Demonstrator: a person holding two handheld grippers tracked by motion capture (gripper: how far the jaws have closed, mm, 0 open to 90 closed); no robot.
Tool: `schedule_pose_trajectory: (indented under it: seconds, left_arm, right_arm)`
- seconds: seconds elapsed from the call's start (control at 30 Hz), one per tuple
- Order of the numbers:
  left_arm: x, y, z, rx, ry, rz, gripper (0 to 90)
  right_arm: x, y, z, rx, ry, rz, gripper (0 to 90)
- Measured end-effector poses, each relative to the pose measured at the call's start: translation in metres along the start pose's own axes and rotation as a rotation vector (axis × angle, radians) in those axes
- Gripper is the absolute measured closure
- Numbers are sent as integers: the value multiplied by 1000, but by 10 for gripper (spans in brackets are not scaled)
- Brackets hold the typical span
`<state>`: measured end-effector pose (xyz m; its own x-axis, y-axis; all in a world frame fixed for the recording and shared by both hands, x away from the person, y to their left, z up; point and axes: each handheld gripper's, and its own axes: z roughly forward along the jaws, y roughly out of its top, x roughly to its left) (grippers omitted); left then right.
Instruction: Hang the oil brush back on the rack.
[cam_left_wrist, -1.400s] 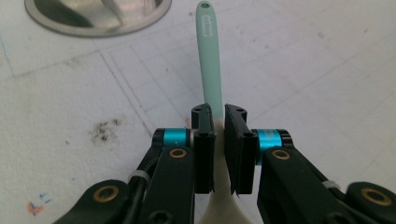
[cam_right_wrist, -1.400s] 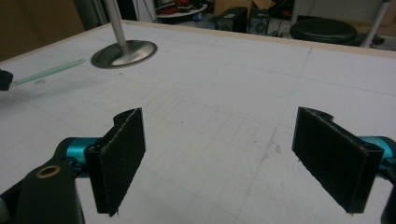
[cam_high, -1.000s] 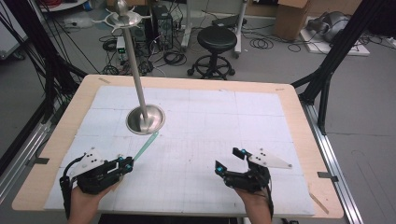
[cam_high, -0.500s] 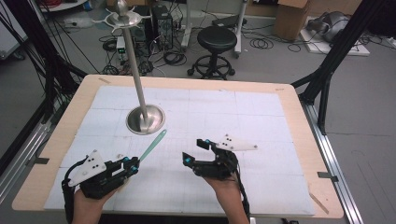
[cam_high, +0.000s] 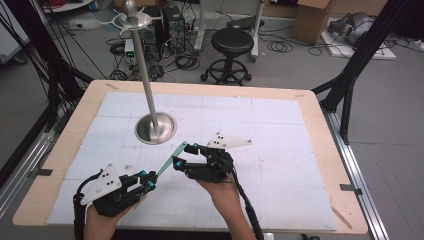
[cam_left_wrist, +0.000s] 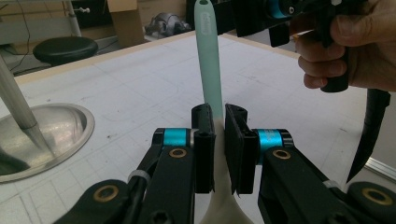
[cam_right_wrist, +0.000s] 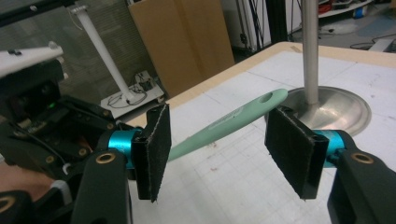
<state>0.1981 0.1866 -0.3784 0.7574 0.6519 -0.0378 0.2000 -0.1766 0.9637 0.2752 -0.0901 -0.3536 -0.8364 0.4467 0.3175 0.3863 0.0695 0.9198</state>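
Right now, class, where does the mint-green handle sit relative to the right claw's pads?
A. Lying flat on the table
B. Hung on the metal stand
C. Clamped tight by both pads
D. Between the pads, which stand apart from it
D: the mint-green handle crosses the gap of the right claw, whose pads have just been closing but do not press it.

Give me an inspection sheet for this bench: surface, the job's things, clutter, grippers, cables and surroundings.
Surface: wooden table under a white gridded mat with faint marks.
Job's things: mint-green utensil, its handle sticking out of the left gripper above the mat; metal stand with a round base and tall pole behind it.
Clutter: nothing seen on the mat.
Grippers: left gripper shut on the utensil; right gripper open, jaws just closing in, one pad on each side of the handle, not touching.
Cables: black cable trails from the right gripper; loose cables on the floor.
Surroundings: black stool, cardboard box, black frame legs.
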Motion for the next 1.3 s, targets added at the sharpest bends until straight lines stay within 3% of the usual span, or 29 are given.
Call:
schedule_pose_trajectory:
  seconds: [0.2,0.37,0.6,0.8,0.83,1.03,1.1,1.2,1.23,1.3]
  left_arm:
    - [-1,0,-1,-7,3,2,817]
    - [-3,0,-1,-9,4,18,816]
    - [-7,1,-2,-17,18,50,817]
    - [-6,-1,2,5,-2,39,816]
    - [-5,-1,3,13,-5,39,816]
    - [-4,-3,5,11,-23,21,817]
    - [-3,-3,5,9,-42,16,818]
    - [3,-1,3,-24,-132,-1,800]
    - [7,1,3,-29,-174,-24,635]
    - [15,6,3,-23,-247,-41,602]
  right_arm:
    - [0,4,0,-21,12,26,482]
    - [-2,5,-2,-36,3,57,633]
    - [-4,5,-2,-26,-3,115,664]
    - [-5,6,-4,-62,81,173,753]
    - [-6,6,-5,-74,134,195,794]
    - [-1,7,-5,-91,208,174,834]
    - [0,7,-5,-90,211,167,835]
    - [2,10,-8,-100,246,140,838]
    - [2,13,-10,-98,284,124,837]
    - [3,14,-11,-92,295,101,837]
